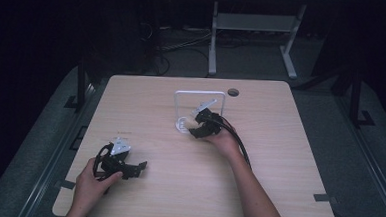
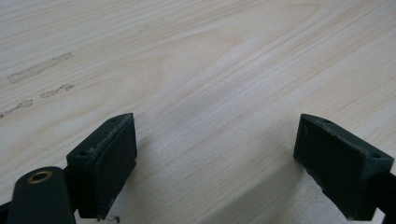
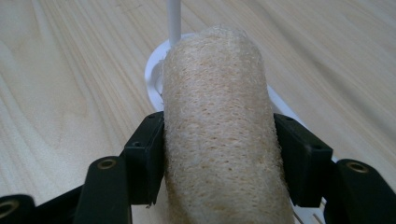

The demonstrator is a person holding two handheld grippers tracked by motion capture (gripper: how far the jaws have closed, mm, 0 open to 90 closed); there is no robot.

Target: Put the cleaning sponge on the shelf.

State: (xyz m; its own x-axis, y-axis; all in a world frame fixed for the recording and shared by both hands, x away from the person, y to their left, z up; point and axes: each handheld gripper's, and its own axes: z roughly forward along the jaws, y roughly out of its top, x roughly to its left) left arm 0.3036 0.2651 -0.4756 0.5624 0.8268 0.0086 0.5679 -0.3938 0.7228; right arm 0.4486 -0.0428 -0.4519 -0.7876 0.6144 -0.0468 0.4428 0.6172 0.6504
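Right gripper view has the right claw (image 3: pixel 219 154) clamped on a loofah roll (image 3: pixel 217 121) — pads squeezing both sides, roll poking out past the tips over the white rack's (image 3: pixel 156 70) round base, just by its thin post. It's squishy, so I'd guess it could snag the post or tip the light rack. Left claw (image 2: pixel 215 154) sits wide apart with nothing in it, low over the bench (image 2: pixel 210 56).

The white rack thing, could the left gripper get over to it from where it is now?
Probably yes. The left gripper sits open near the table's front left, with bare wood between it and the white rack. But the right gripper, holding a loofah, already crowds the rack's base.
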